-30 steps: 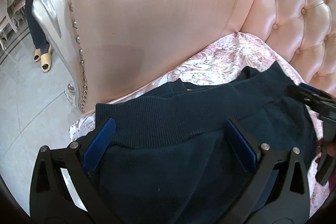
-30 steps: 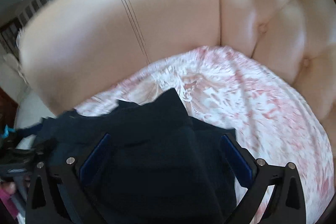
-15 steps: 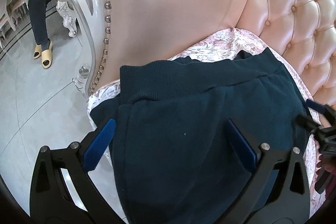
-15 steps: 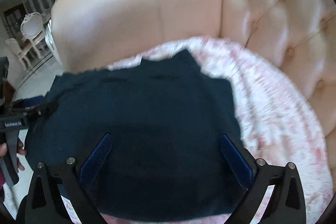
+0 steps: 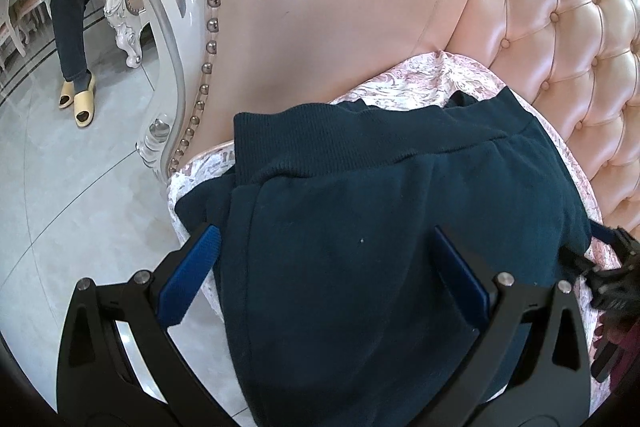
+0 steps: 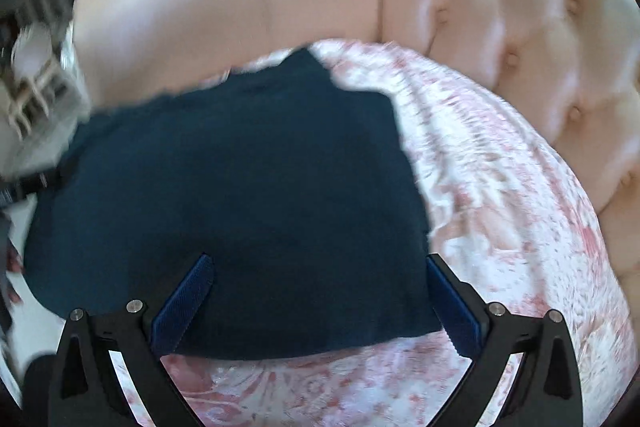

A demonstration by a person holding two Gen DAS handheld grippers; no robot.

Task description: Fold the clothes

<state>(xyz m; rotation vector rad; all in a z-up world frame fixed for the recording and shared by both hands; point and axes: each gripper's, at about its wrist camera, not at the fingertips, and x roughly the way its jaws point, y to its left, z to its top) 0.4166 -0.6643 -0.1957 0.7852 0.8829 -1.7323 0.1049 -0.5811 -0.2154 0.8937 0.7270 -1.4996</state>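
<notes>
Dark blue cloth: the folded pants (image 5: 360, 247) are thick and soft. They lie flat on the seat cushion, and everything below is placed from them.
Left tongs (image 5: 324, 255): very near, low in the left view. The two black arms with blue pads (image 5: 188, 271) are spread wide. One pad is just past the left edge of the pants and the other is over the pants. They pinch nothing.
Right tongs (image 6: 320, 291): very near, low in the right view. The arms are spread wide here too, over the near edge of the pants, and hold nothing. This view is blurry.
Other tool: in the left view, the tip of the right tongs (image 5: 612, 259) shows at the right side of the pants.
Seat cushion (image 6: 500, 207): under the pants. It is white with pink flowers. A wide bare part lies to the right of the pants.
Waistband (image 5: 360, 135): the far end of the pants. It is ribbed and lies close to the sofa arm.
Sofa arm (image 5: 320, 7): just behind the pants. It is smooth, shiny and pink, with a row of round studs (image 5: 208, 47) down its left side.
Sofa back (image 5: 560, 27): behind and to the right of the pants. It is pink and puffy, with buttons.
Floor (image 5: 60, 187): to the left of the pants and lower down. It is pale shiny tile.
Person: far off to the left of the pants, a leg (image 5: 68, 7) in dark pants and yellow slippers (image 5: 78, 97).
</notes>
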